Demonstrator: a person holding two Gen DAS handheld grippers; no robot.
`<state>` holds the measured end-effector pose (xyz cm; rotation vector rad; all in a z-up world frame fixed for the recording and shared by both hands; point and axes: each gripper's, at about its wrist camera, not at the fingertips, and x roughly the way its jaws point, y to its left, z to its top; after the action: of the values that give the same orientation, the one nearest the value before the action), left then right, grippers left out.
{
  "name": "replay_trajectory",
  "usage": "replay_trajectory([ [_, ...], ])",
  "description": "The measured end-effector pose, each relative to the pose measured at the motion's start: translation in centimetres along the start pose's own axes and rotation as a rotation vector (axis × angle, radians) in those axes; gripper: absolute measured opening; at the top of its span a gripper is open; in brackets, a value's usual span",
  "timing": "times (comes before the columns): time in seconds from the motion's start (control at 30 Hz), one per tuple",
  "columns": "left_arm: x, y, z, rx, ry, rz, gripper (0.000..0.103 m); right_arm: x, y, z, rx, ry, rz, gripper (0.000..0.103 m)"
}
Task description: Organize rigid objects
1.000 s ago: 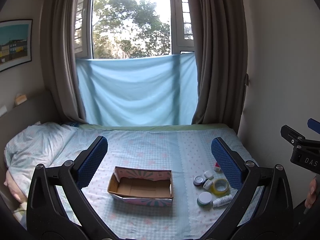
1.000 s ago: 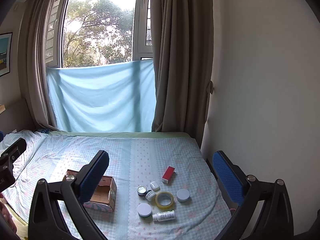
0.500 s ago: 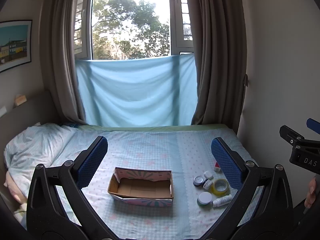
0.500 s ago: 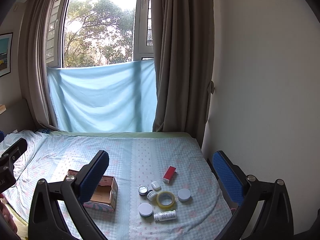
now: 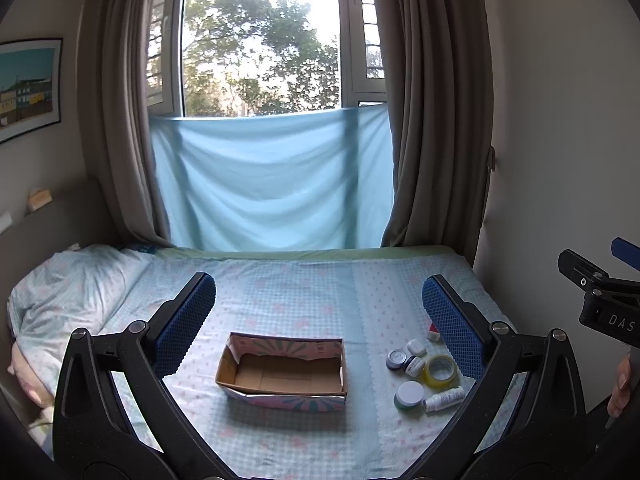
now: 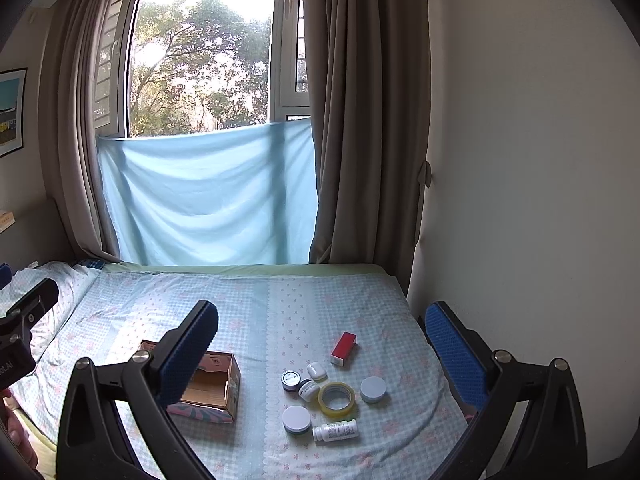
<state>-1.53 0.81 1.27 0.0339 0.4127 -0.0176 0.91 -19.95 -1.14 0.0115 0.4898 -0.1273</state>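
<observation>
A bed (image 5: 304, 280) fills the lower part of the room, covered in a pale blue checked sheet with small pink flowers. A pillow (image 5: 76, 284) in matching fabric lies at its left end against a padded headboard (image 5: 48, 224). Behind the bed, a tall window (image 5: 260, 40) shows leafy trees and bright daylight. A light blue cloth (image 5: 272, 184) hangs across the window's lower half. Grey-brown curtains (image 5: 436, 120) are drawn back on both sides. The wall (image 6: 540, 160) on the right is plain and off-white. On the left wall hangs a framed picture (image 5: 28, 88) of coloured buildings under a blue sky.
</observation>
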Motion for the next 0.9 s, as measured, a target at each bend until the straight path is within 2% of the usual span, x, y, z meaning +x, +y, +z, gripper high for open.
replay_trajectory([
  [0.17,2.7,-0.6,0.1,0.017,0.089,-0.037,0.103,1.1,-0.9,0.5,0.036,0.044,-0.014,0.103],
  [0.27,5.6,-1.5,-1.3,0.02,0.162,-0.079,0.103,3.1,-1.8,0.2,0.041,0.079,-0.053,0.103],
  [0.37,9.3,-3.1,-3.0,0.01,0.25,-0.088,0.103,6.0,-3.4,-0.8,0.053,0.129,-0.072,0.103],
  [0.6,18.3,-9.5,-8.2,0.055,0.453,-0.095,0.103,15.6,-8.6,-4.7,0.075,0.286,-0.072,0.103],
  [0.9,31.1,-17.1,-18.0,0.067,0.768,-0.111,0.103,29.5,-14.0,-12.4,0.098,0.502,-0.073,0.103],
])
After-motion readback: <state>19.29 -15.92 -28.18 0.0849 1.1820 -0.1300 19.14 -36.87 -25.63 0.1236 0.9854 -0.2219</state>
